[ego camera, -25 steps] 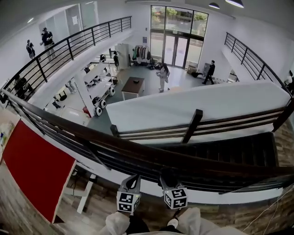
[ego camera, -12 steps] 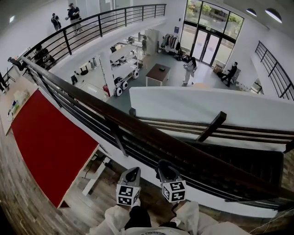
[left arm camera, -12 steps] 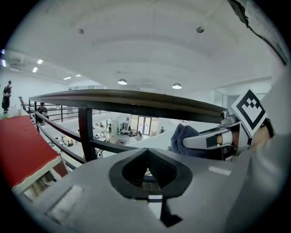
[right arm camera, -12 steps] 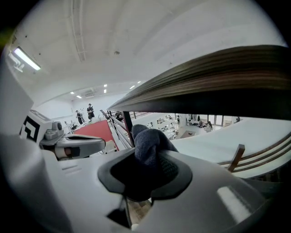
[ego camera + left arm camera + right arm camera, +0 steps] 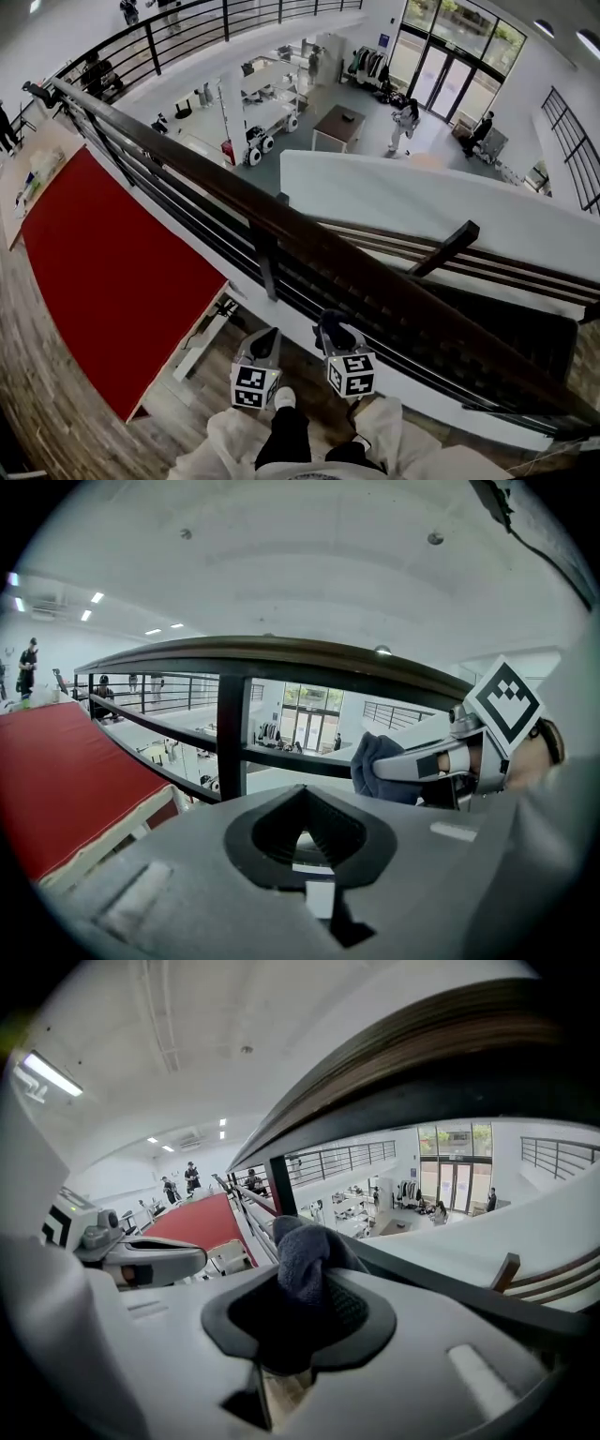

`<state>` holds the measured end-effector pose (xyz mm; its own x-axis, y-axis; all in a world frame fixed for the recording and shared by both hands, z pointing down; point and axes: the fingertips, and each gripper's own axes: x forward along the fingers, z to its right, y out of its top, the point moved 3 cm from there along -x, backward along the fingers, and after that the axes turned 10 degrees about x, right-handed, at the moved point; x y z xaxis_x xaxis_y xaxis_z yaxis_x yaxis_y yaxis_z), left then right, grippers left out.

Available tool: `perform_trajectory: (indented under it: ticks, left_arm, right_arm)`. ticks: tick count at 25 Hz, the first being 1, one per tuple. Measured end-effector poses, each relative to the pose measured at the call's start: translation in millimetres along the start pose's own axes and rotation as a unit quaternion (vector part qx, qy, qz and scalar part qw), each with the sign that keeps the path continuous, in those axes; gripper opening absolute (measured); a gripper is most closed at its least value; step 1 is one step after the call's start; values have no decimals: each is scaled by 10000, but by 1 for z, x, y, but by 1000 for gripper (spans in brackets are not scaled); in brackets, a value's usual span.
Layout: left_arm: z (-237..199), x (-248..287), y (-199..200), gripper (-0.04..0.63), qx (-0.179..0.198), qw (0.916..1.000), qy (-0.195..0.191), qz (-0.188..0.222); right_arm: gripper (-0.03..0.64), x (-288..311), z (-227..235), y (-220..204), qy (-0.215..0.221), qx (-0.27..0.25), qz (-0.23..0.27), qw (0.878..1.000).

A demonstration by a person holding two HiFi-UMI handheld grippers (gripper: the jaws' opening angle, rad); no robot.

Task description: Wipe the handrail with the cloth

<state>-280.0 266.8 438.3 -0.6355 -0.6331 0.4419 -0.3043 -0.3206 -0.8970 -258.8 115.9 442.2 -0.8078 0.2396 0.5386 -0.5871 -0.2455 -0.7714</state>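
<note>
Your view has swung left over the last second: the handrail [image 5: 281, 225] now runs as a long diagonal from upper left to lower right, and a red board [image 5: 103, 253] fills much more of the left side. Both tools stay low in front of your body, side by side and just apart, below the rail's top. Your right tool [image 5: 333, 336] is clamped on the dark cloth [image 5: 305, 1251], which bunches up out of the closed jaws and points at the lower bars, with the dark rail top arching above it. The cloth looks clear of the rail, not touching it. Your left tool [image 5: 260, 356] has its jaws together with nothing between them; it looks through the railing, past a black post [image 5: 231, 728], to the hall floor far below. The turn seems to line you up with a long stretch of rail to your left, but wiping has not begun. The next move likely calls for lifting the right tool until the cloth presses on the rail's top face.
</note>
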Motion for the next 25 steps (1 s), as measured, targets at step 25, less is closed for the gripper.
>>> perform_trajectory:
  ticks: [25]
  left_arm:
    - [-103, 137, -85, -2, 76, 9998, -27, -205]
  right_arm:
    - [91, 205, -4, -45, 81, 107, -288, 9995]
